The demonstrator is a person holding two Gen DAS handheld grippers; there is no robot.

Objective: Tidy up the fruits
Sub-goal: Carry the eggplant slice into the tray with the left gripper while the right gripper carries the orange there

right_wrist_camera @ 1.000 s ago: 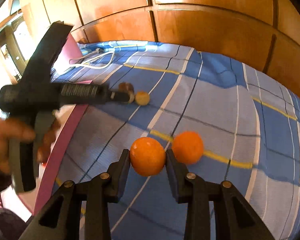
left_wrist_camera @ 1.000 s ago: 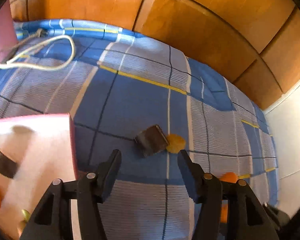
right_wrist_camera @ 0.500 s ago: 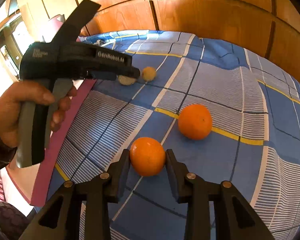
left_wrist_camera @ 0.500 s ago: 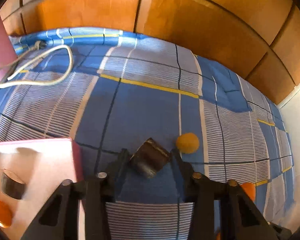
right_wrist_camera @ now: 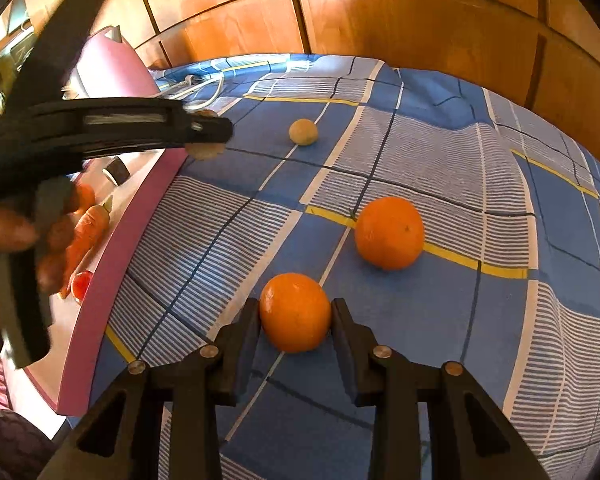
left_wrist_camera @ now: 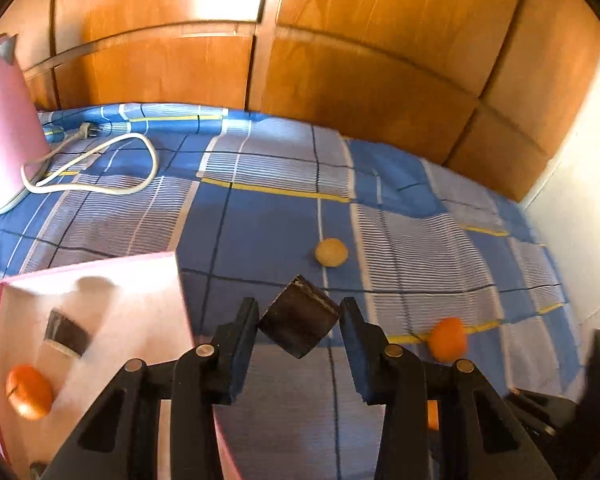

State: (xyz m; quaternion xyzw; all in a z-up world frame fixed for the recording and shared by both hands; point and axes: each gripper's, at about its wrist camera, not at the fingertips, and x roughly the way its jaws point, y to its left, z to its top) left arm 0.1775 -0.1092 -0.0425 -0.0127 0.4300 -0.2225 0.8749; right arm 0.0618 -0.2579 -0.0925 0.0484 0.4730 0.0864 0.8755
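My left gripper [left_wrist_camera: 299, 322] is shut on a dark brown cut fruit piece [left_wrist_camera: 299, 326] and holds it above the blue checked bedsheet, beside the pink tray [left_wrist_camera: 100, 304]. The tray holds another dark piece [left_wrist_camera: 66, 333] and an orange fruit [left_wrist_camera: 29, 392]. My right gripper [right_wrist_camera: 295, 314] is shut on an orange [right_wrist_camera: 295, 312]. A second orange [right_wrist_camera: 389, 233] and a small tan round fruit [right_wrist_camera: 303, 132] lie on the sheet beyond it. The left gripper [right_wrist_camera: 210, 132] also shows in the right wrist view, over the tray edge.
A white cable [left_wrist_camera: 100, 172] and a pink object [left_wrist_camera: 4, 128] lie at the back left of the bed. Wooden panels [left_wrist_camera: 340, 60] stand behind. Carrots [right_wrist_camera: 86, 232] and a red fruit [right_wrist_camera: 80, 284] lie in the tray [right_wrist_camera: 112, 248].
My left gripper closed on the dark piece and lifted it off the sheet toward the tray. My right gripper, holding its orange, drew back from the second orange.
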